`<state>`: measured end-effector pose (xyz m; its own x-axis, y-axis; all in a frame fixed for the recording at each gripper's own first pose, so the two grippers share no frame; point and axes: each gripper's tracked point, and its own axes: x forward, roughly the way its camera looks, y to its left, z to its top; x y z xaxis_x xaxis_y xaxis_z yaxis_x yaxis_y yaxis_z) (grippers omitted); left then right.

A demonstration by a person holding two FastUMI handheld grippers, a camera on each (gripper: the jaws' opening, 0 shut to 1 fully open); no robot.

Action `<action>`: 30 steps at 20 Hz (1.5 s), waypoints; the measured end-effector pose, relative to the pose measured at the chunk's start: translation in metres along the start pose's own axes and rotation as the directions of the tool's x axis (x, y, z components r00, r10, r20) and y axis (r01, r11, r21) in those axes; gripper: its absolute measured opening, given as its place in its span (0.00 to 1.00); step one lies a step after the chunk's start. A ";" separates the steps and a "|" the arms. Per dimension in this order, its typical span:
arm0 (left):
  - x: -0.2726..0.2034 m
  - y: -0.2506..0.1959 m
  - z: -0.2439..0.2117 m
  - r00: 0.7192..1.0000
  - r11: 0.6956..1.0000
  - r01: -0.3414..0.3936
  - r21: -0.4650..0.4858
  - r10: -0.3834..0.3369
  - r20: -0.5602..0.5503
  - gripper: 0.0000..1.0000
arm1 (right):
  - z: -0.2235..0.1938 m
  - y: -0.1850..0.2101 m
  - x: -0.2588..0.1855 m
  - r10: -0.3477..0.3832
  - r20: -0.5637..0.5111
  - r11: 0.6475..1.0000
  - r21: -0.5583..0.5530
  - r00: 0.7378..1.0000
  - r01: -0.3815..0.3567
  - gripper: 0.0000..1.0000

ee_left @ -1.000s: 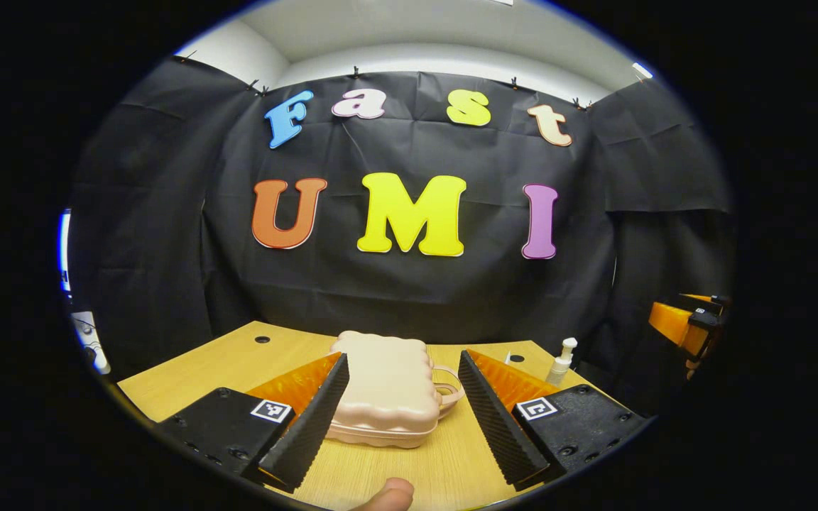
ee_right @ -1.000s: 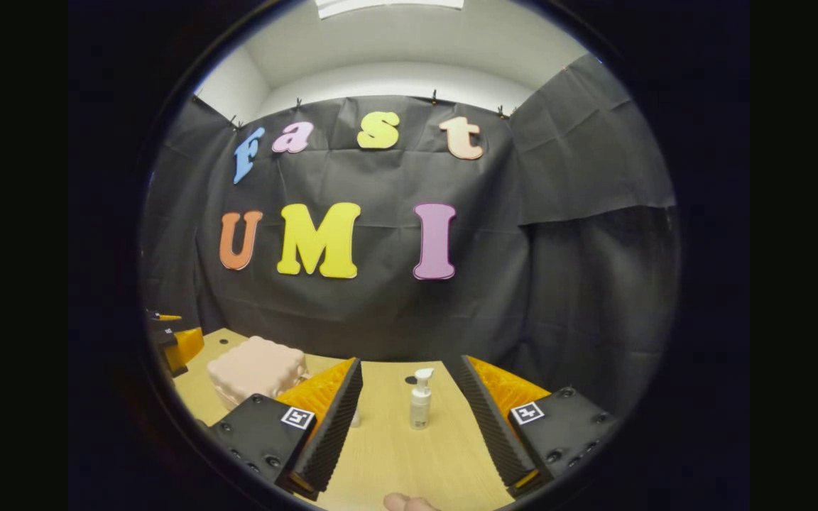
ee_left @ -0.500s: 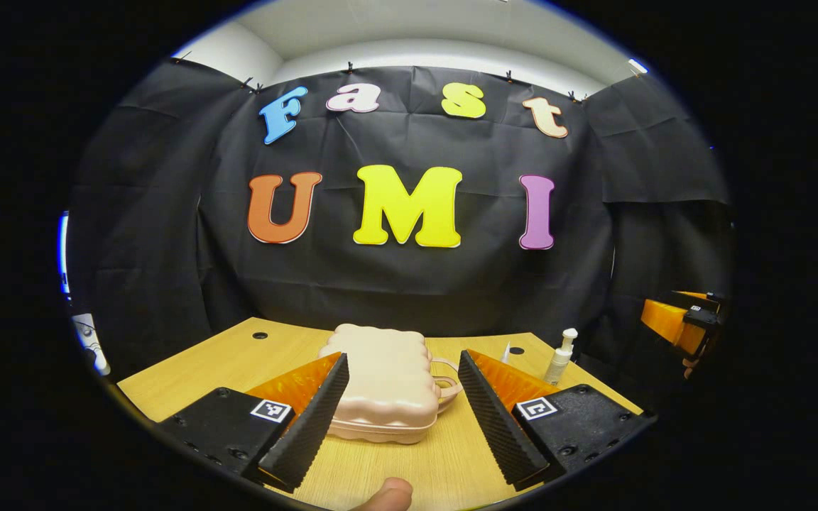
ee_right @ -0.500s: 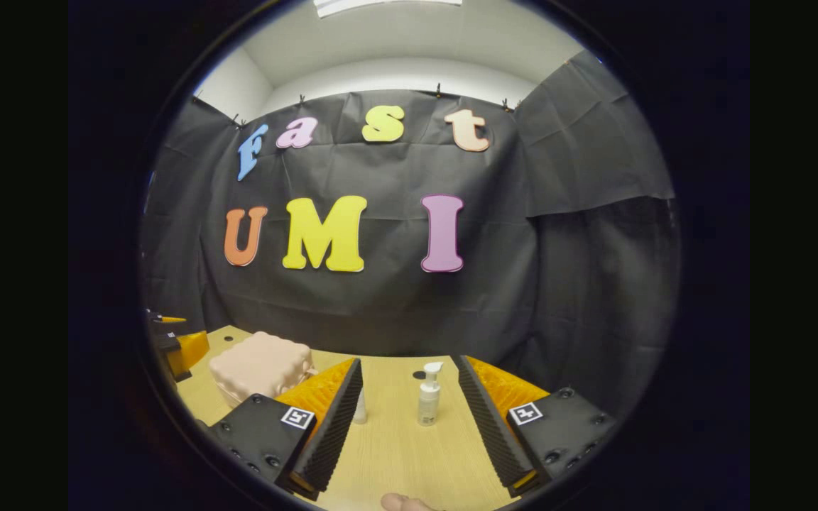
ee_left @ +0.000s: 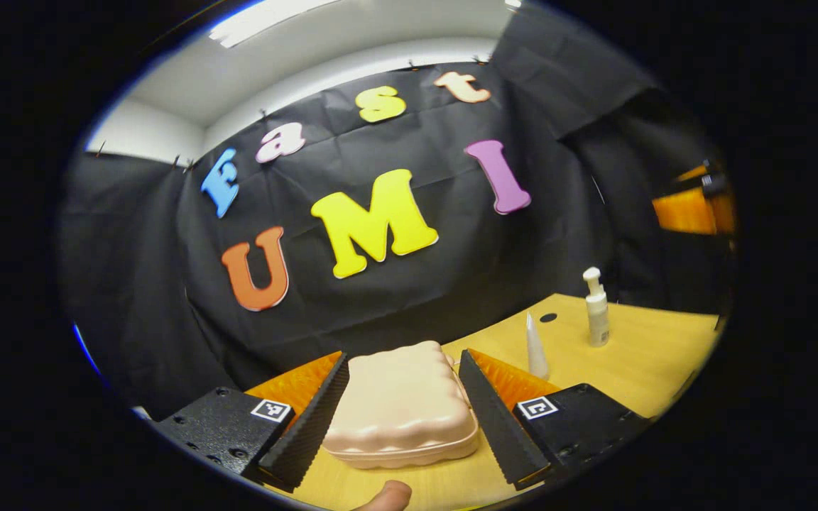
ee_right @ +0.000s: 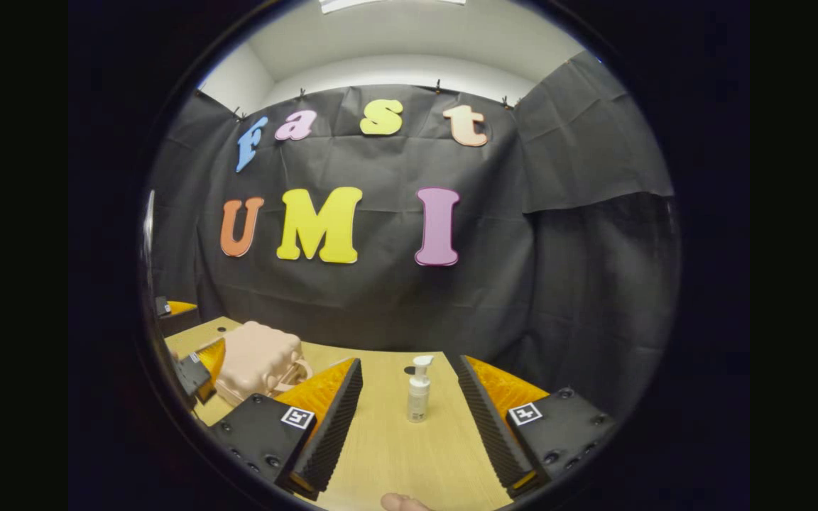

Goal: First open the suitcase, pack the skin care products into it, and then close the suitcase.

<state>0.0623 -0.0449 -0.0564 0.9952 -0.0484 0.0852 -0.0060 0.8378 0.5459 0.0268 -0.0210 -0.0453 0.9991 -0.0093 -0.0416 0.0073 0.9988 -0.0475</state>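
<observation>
— Where is the case relative to your left tool?

— The pale pink, scallop-edged hard plastic suitcase (ee_left: 402,401) lies flat between the two black ribbed fingers of my left gripper (ee_left: 402,419), which stand wide apart; whether they touch its sides I cannot tell. The lid is down, the seam running round the near edge; my thumb tip (ee_left: 386,495) shows just below.

— And the right one?

— My right gripper (ee_right: 409,419) is also spread wide and holds nothing; the small white pump bottle (ee_right: 419,389) stands upright on the tabletop ahead, in the gap between its fingers but well beyond their tips. In the right gripper view the suitcase (ee_right: 260,360) sits towards the left edge of the light wooden tabletop (ee_right: 395,454), with its handle facing the bottle.

— Anything else on the surface?

— In the left gripper view a slim white cone-shaped tube (ee_left: 536,348) stands upright near the bottle (ee_left: 596,308), both to the right of the suitcase, towards the far edge; a dark round cable hole (ee_left: 548,317) lies between them; black cloth hangs behind the tabletop (ee_left: 636,362), under a white ceiling.
</observation>
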 end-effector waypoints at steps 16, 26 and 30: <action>0.082 -0.099 -0.070 0.995 0.721 0.095 0.687 -0.060 -0.075 0.95 | -0.054 -0.103 0.027 -0.142 -0.028 0.990 -0.006 0.989 0.142 0.80; 0.127 -0.102 -0.109 0.985 0.627 0.125 0.769 0.017 -0.174 0.81 | -0.076 -0.100 0.043 -0.116 -0.044 0.993 0.003 0.992 0.116 0.80; 0.139 -0.098 -0.118 0.976 0.574 0.160 0.803 0.030 -0.216 0.62 | -0.079 -0.088 0.043 -0.086 -0.033 0.996 -0.006 0.996 0.086 0.78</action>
<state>0.2131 -0.0699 -0.1961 0.9922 0.0954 -0.0806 0.0774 0.0361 0.9963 0.0656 -0.1128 -0.1212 0.9928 -0.0968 -0.0705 0.0929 0.9940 -0.0570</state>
